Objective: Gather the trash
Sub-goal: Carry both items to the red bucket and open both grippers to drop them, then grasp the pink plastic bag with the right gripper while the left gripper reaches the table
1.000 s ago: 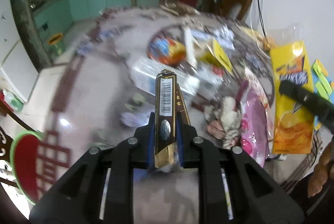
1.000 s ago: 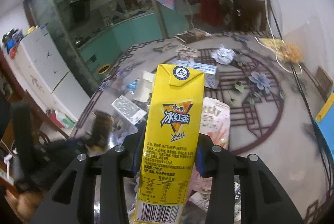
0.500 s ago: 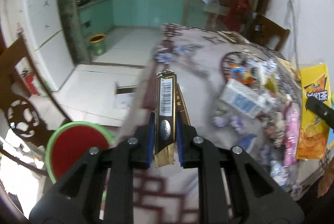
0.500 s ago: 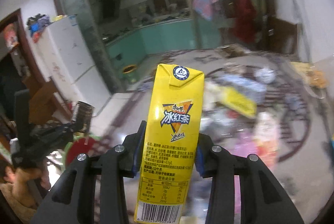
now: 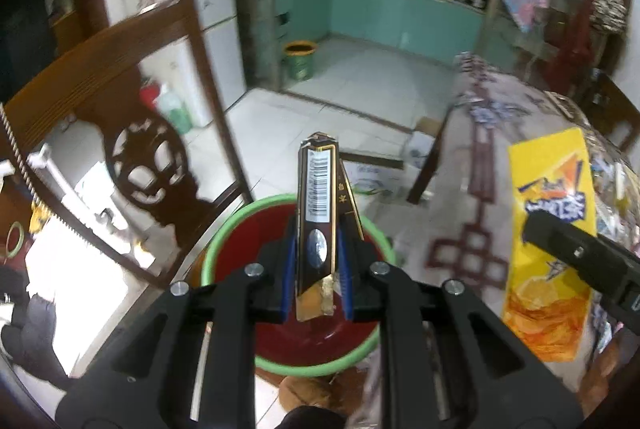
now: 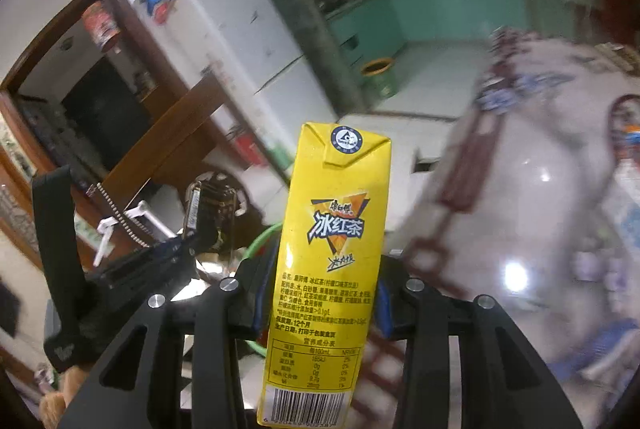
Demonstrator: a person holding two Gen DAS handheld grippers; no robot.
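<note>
My left gripper (image 5: 316, 269) is shut on a flattened dark box with gold trim and a barcode (image 5: 318, 213), held upright over a red bin with a green rim (image 5: 224, 241). My right gripper (image 6: 320, 301) is shut on a yellow iced-tea carton (image 6: 332, 241), held upright. That carton also shows at the right of the left wrist view (image 5: 548, 229). In the right wrist view the left gripper (image 6: 168, 253) with its dark box (image 6: 212, 213) is to the left, and a bit of the bin's green rim (image 6: 260, 237) shows beside the carton.
A carved wooden chair (image 5: 132, 133) stands left of the bin. The patterned table (image 5: 476, 165) with scattered wrappers lies to the right. A small yellow-rimmed bin (image 5: 300, 59) stands on the tiled floor farther off. A white fridge (image 6: 256, 41) stands behind.
Both grippers have swung left, away from the littered table, each still holding its item. The left gripper now sits over the red bin, which was off to the side before.
</note>
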